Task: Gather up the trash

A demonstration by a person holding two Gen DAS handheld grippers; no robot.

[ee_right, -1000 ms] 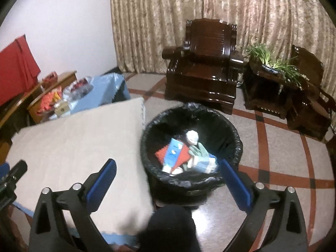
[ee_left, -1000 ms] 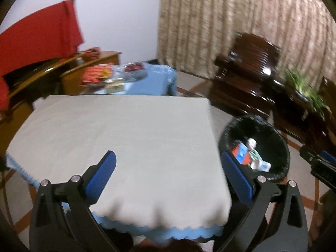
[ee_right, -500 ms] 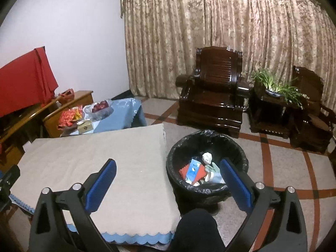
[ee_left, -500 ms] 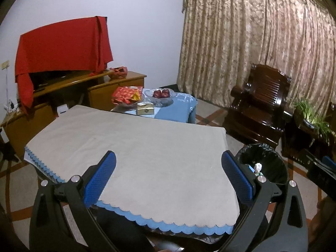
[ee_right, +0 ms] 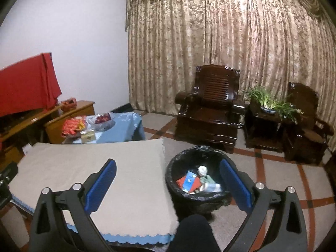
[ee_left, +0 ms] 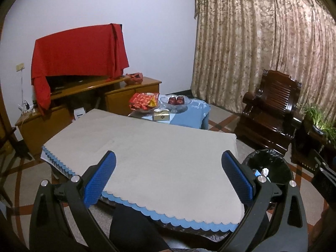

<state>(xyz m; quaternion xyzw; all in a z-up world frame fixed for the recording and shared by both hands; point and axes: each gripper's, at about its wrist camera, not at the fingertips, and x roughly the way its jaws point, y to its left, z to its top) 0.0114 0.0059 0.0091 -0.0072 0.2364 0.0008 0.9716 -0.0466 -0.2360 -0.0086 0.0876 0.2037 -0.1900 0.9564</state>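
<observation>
Both grippers hang released and empty, blue-padded jaws spread wide, the left gripper point(ee_left: 168, 174) over a table draped in a beige cloth point(ee_left: 151, 155). Between the right gripper's point(ee_right: 168, 182) jaws, just beside the table's edge, stands a black-lined trash bin point(ee_right: 189, 197) holding the collected trash point(ee_right: 197, 181): a red-and-blue carton, crumpled white paper and a pale wrapper.

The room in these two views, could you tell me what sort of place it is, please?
Probably a home living room: carved wooden armchair, floor-length curtains, and a low table with a fruit bowl.
</observation>
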